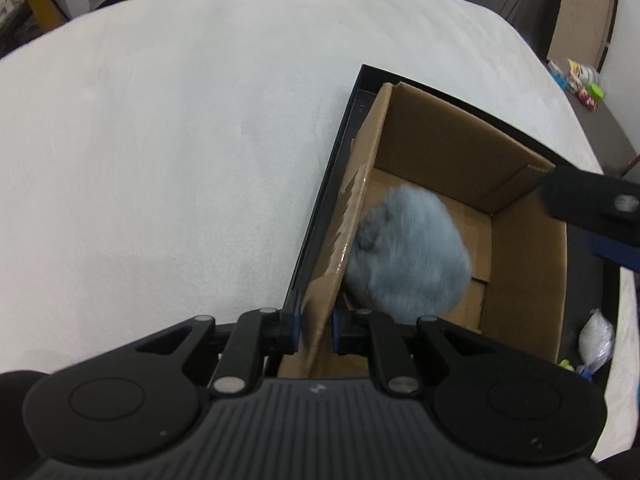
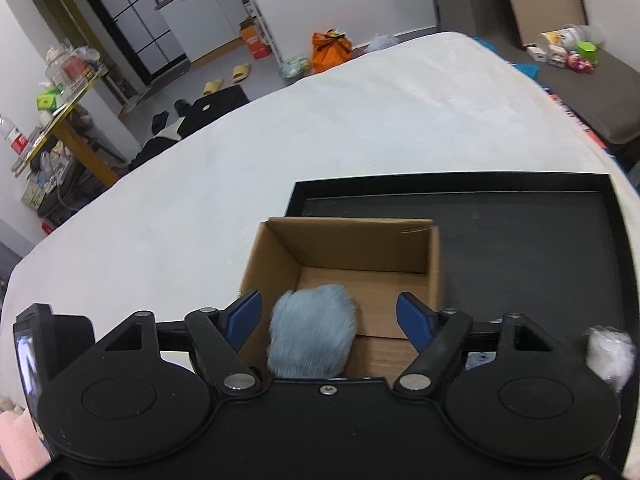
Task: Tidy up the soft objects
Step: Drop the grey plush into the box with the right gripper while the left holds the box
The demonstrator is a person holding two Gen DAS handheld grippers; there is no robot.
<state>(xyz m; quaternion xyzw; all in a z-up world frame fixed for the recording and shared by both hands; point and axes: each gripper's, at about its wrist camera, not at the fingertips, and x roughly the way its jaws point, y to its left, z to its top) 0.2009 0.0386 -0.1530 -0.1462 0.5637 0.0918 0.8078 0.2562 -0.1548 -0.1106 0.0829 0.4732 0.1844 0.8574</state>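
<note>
An open cardboard box (image 1: 524, 280) stands in a black tray (image 1: 332, 184) on a white bed. A fluffy blue-grey ball (image 1: 408, 256) is inside the box, blurred. My left gripper (image 1: 316, 332) is shut on the box's left wall (image 1: 348, 240). My right gripper (image 2: 328, 316) is open above the box (image 2: 360, 248), with the blue-grey ball (image 2: 312, 332) loose between its fingers, touching neither. Part of the right gripper shows at the right edge of the left wrist view (image 1: 592, 200).
The white bed (image 1: 160, 140) spreads left and ahead. A white fluffy object (image 2: 608, 354) lies at the right by the tray (image 2: 520, 240). Something pink (image 2: 20, 444) is at the lower left. Room clutter stands beyond the bed.
</note>
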